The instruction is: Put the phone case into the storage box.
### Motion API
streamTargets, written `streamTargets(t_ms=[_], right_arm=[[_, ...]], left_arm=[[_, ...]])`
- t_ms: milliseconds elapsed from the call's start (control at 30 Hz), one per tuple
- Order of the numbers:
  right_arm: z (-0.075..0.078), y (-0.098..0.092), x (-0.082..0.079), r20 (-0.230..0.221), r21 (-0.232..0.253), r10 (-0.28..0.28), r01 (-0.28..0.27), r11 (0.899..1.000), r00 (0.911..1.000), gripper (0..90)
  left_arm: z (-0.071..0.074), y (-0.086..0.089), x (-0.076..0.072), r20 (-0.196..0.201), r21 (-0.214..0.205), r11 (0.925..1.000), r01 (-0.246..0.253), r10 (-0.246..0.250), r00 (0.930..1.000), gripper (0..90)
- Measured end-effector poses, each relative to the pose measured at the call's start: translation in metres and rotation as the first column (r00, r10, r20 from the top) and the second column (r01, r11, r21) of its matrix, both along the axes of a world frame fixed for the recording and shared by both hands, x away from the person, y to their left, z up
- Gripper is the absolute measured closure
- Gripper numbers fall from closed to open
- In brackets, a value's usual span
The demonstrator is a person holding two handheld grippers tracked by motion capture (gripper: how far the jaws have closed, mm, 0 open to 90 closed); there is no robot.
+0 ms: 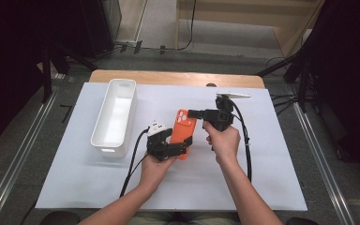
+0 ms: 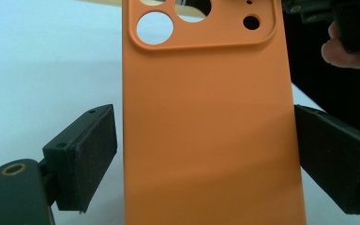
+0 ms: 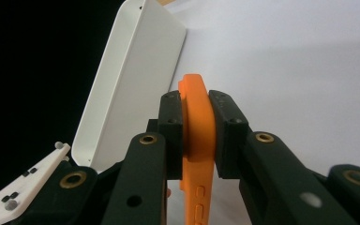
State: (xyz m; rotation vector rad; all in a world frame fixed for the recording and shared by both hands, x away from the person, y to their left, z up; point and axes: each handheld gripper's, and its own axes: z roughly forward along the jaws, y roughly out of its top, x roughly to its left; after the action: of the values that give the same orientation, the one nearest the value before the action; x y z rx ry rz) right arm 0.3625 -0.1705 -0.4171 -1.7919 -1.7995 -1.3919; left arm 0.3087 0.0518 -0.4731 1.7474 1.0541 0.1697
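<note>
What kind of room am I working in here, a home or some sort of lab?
Most likely a lab or recording room: a small table under a white sheet, dark stands on both sides, cables on the floor, and metal rails alongside.

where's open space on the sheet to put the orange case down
Bare patches: right of the right gripper out to the white sheet's edge, and the near strip either side of the forearms. Crowded between the white bin and orange phone case.
</note>
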Motion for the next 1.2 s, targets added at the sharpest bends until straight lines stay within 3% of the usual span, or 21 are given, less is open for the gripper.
streamTargets(t_ms=[133,200,300,400,733,800,833,933,1033,1200], right_arm=[[0.001,-0.001,0.0,0.008,-0.022,-0.001,0.001,1.0,1.0,75.0],[0.002,-0.002,0.0,0.009,-0.023,-0.003,0.004,1.0,1.0,75.0],[0.003,-0.003,0.0,0.054,-0.059,0.004,-0.001,0.998,0.9985,75.0],[0.005,-0.004,-0.002,0.055,-0.064,0.005,-0.001,0.998,0.9985,75.0],[0.01,-0.015,-0.002,0.08,-0.091,-0.005,0.012,0.996,0.9967,75.0],[0.011,-0.016,-0.003,0.093,-0.102,-0.003,0.012,0.995,0.9957,74.9],[0.012,-0.017,-0.004,0.102,-0.123,0.004,0.008,0.992,0.9947,75.0],[0.013,-0.017,-0.005,0.104,-0.136,0.008,0.006,0.991,0.9945,75.0],[0.014,-0.019,-0.006,0.131,-0.15,0.022,-0.003,0.989,0.9912,74.9],[0.018,-0.02,-0.011,0.19,-0.192,0.056,-0.019,0.981,0.9802,74.9]], left_arm=[[0.003,-0.002,0.0,-0.016,0.007,0.9997,0.022,-0.022,0.9996,9.4],[0.004,-0.003,0.001,-0.025,0.031,0.9992,0.026,-0.026,0.9994,9.5],[0.004,-0.003,0.001,-0.029,0.034,0.9987,0.037,-0.036,0.9989,9.5],[0.006,-0.003,0.0,-0.023,0.041,0.998,0.048,-0.047,0.9986,9.5],[0.019,0.0,0.001,-0.056,0.007,0.9952,0.098,-0.097,0.9937,9.6],[0.021,0.0,0.003,-0.078,0.004,0.994,0.11,-0.109,0.991,9.7],[0.022,0.001,0.006,-0.11,0.018,0.9916,0.128,-0.125,0.986,9.7],[0.022,0.001,0.006,-0.1,0.041,0.9899,0.136,-0.131,0.9863,9.7],[0.024,0.003,0.009,-0.12,0.044,0.9879,0.149,-0.142,0.9825,9.7],[0.029,0.005,0.012,-0.123,0.098,0.9806,0.17,-0.157,0.9799,9.8]])
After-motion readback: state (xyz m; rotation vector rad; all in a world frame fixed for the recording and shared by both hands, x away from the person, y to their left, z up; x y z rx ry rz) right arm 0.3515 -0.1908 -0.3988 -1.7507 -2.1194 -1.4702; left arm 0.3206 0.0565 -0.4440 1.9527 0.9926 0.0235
